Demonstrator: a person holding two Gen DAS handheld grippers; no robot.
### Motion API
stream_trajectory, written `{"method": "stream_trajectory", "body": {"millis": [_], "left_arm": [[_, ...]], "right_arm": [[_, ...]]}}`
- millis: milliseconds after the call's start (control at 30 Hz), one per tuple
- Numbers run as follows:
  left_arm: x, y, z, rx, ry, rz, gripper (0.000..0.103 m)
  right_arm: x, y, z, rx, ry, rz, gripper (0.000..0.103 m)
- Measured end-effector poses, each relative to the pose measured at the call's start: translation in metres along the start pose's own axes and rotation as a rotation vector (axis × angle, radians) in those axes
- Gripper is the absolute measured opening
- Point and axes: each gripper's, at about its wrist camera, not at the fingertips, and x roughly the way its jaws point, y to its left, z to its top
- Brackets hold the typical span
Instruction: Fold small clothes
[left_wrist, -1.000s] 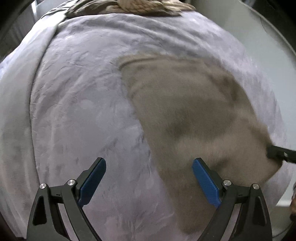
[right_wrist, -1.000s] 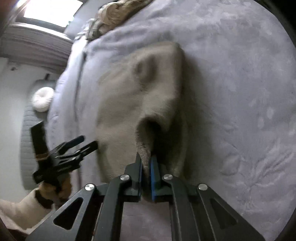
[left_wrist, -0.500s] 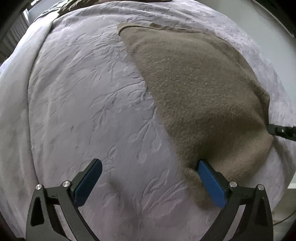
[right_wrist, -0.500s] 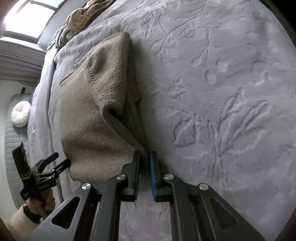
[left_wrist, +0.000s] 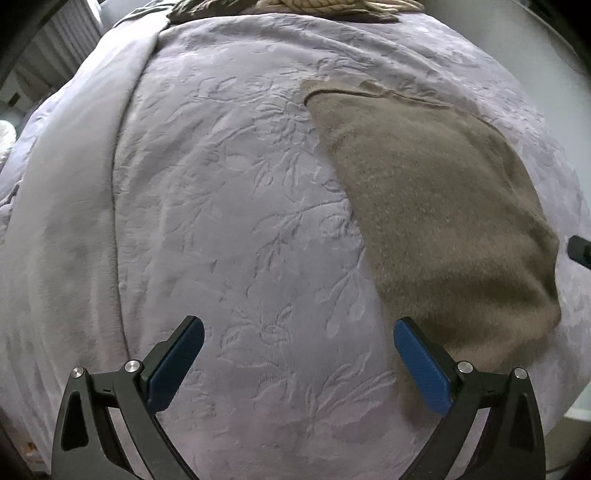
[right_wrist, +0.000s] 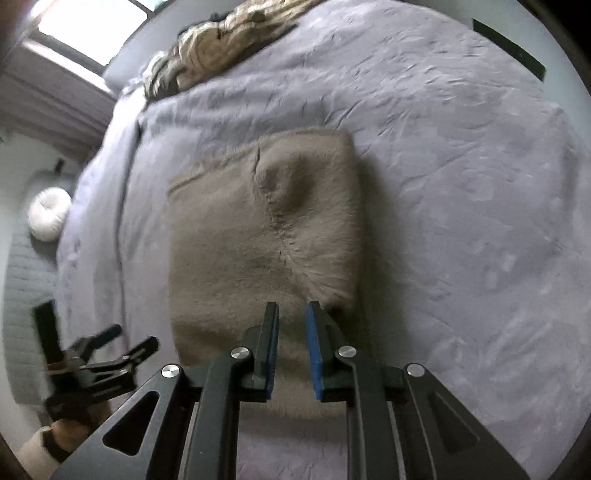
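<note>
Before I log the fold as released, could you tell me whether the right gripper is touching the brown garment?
Cannot tell. In the right wrist view the right gripper hangs over the brown garment, its jaws opening with nothing between them, but height above the cloth is unreadable.

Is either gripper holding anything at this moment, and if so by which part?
Nothing is held. The left gripper stands wide open over the lilac bedspread; the right gripper's jaws are opening, with the folded taupe fleece garment lying free.

Lilac bedspread (left_wrist: 229, 206), white cushion (right_wrist: 50, 214)
</note>
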Motion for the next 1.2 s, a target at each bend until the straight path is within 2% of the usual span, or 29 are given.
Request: {"method": "stream_trajectory", "body": {"millis": [133, 233, 333, 400, 433, 533, 767, 1200], "left_arm": [[-0.002, -0.009, 0.003, -0.025, 0.008, -0.002, 0.103], [-0.001, -0.012, 0.004, -0.016, 0.034, 0.0, 0.103], [0.001, -0.014, 0.003, 0.003, 0.052, 0.009, 0.103], [0.001, -0.014, 0.002, 0.006, 0.06, 0.006, 0.103], [0.001, -0.014, 0.001, 0.004, 0.064, 0.004, 0.103], [0.001, -0.014, 0.001, -0.005, 0.071, -0.001, 0.103], [0.002, -0.022, 0.007, 0.001, 0.075, -0.007, 0.103], [0.02, -0.032, 0.022, -0.016, 0.111, 0.01, 0.103]], "right_arm": [[0.024, -0.013, 0.005, 0.021, 0.043, -0.058, 0.011], [0.025, -0.03, 0.003, 0.097, 0.061, 0.003, 0.012], [0.013, -0.034, -0.002, 0.115, 0.06, 0.052, 0.016], [0.006, -0.032, -0.006, 0.102, 0.061, 0.054, 0.018], [0.003, -0.032, -0.009, 0.1, 0.061, 0.051, 0.024], [-0.005, -0.034, -0.016, 0.116, 0.062, 0.057, 0.051], [-0.009, -0.036, -0.022, 0.128, 0.088, 0.051, 0.056], [-0.004, -0.044, -0.018, 0.139, 0.091, 0.064, 0.059]]}}
